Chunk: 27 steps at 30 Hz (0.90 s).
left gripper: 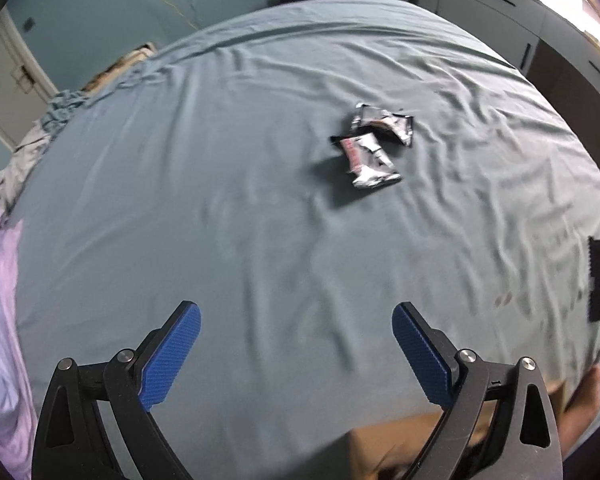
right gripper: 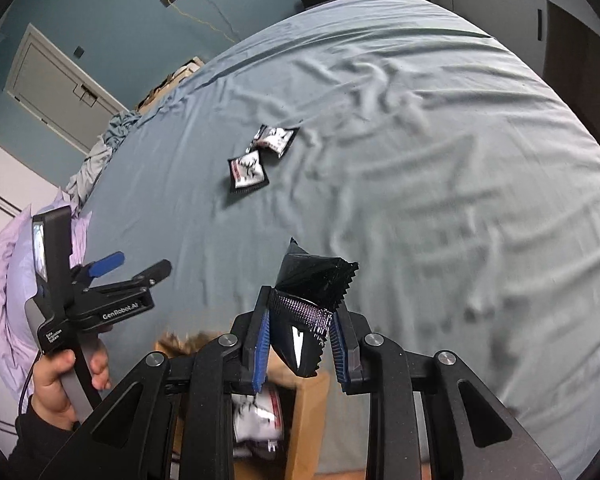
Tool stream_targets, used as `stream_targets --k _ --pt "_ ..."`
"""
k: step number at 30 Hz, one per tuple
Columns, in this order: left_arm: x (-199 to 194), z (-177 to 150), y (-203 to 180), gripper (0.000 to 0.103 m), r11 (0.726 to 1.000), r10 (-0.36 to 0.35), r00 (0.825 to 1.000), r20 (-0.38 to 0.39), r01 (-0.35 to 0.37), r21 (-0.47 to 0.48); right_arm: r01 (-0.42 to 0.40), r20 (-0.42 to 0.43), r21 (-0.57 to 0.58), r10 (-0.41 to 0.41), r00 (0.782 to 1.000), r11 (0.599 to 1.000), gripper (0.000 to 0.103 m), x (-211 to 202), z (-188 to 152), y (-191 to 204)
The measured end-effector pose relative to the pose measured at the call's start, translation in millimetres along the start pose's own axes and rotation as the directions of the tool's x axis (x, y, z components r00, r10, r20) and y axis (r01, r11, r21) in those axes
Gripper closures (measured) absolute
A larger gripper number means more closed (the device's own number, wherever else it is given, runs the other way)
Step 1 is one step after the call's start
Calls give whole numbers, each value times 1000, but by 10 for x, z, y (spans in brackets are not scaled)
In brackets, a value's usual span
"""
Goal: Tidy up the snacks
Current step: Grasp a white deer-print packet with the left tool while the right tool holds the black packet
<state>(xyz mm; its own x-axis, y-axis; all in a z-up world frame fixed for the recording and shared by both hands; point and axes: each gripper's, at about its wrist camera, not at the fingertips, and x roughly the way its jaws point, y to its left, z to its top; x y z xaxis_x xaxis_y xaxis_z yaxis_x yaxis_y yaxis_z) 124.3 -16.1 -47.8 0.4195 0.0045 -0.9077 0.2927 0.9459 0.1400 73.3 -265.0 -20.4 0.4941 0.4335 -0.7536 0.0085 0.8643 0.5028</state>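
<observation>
Bed: a grey-blue sheet (left gripper: 260, 184) is spreading wrinkled across nearly everything you are looking at, running from near to far.
Bedding: a lilac cover (left gripper: 0, 300) is bunching at the sheet's left edge.
Box: a brown cardboard box (right gripper: 308, 412) is sitting at the near edge under your right tongs, with a white snack packet (right gripper: 260, 416) lying inside it.
Right tongs: your right gripper (right gripper: 300, 344) is pinching a black snack packet (right gripper: 312, 280), its blue pads pressing on the packet's lower part just above the box.
Left tongs: your left gripper (left gripper: 296, 340) is hovering over bare sheet with its jaws spread wide and nothing between them.
Snacks on the bed: two black-and-white packets (left gripper: 374, 148) are lying touching each other, far out on the sheet, well apart from both tongs.
</observation>
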Motion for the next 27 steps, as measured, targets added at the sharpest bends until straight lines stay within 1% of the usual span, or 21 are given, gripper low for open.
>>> stream_targets --k 1,5,8,10,12,13,14,15,16,18,19,22,23,24,25,26,27 --pt "49 96 -55 5 1000 -5 1000 -12 5 7 11 1 4 -11 1000 1000 79 46 67 -27" --pt "291 559 -298 5 999 -30 998 -47 30 9 38 -2 37 -37 999 999 79 168 123 -65" --pt "603 952 -423 4 998 -59 995 -84 56 -39 23 -12 69 -23 1000 997 79 221 167 -146" --pt "861 1142 -487 4 997 -44 993 -113 36 -69 20 -20 79 -19 1000 997 79 268 200 -196" --pt "1100 1246 -549 4 997 -1 990 -144 -10 -72 19 -31 96 -16 999 995 79 317 221 -254" --pt "1252 1281 -583 4 997 34 985 -168 -45 -65 14 -35 105 -10 999 994 79 340 230 -281" --pt "1351 1291 -601 4 996 42 981 -189 -55 -64 1 -46 115 4 999 993 79 385 240 -301" --pt "1436 1291 -603 0 996 34 978 -205 -51 -77 -6 -54 118 13 998 993 79 401 247 -308" --pt "1447 1290 -555 0 992 11 983 -182 -34 -124 -12 -65 121 20 998 993 79 439 254 -309" --pt "1448 1268 -464 0 980 -55 986 -156 24 -198 -10 -79 118 19 997 993 79 496 270 -305" --pt "1436 1237 -440 2 979 -72 988 -140 43 -201 -7 -84 112 16 996 994 79 522 273 -295" --pt "1316 1148 -458 30 989 -81 992 -95 68 -133 -10 -90 111 20 996 994 79 533 288 -283" --pt "1242 1099 -462 51 990 -94 992 -82 85 -109 -14 -86 113 24 996 993 79 514 290 -283" --pt "1194 1059 -456 58 990 -108 991 -83 99 -104 -17 -80 114 26 996 993 79 492 296 -278" --pt "1143 996 -424 58 987 -130 987 -96 120 -110 -17 -68 110 24 997 994 79 463 303 -272" --pt "1108 928 -390 62 983 -151 982 -116 137 -123 -10 -60 106 16 998 994 79 448 303 -268" --pt "1071 850 -345 64 980 -165 977 -135 147 -137 0 -53 104 6 999 995 79 429 292 -271"
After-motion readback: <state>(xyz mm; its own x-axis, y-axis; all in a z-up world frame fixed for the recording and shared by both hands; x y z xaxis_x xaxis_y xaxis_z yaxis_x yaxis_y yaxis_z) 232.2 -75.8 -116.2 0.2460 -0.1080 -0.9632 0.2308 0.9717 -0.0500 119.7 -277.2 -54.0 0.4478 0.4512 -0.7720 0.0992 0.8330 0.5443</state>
